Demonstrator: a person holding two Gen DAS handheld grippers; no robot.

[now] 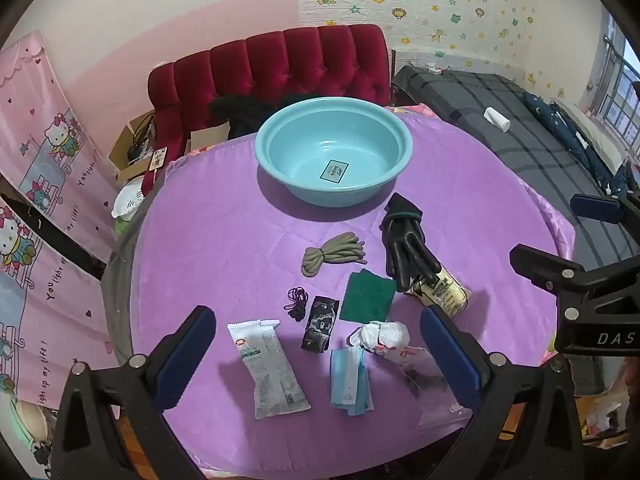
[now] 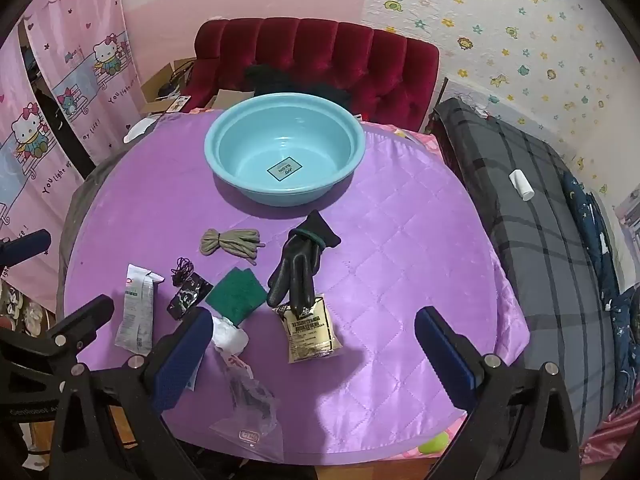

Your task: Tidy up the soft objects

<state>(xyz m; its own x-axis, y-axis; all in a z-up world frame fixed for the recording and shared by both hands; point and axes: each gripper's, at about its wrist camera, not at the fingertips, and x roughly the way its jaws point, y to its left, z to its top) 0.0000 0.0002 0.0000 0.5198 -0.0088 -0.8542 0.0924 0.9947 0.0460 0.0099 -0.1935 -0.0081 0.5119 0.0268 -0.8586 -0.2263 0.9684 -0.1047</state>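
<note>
My left gripper and right gripper hover over the purple cloth, jaws spread wide, holding nothing. The soft items lie on the near half: cord, glove, green pad, white packet, mask. The blue basin stands beyond them, only a label inside.
</note>
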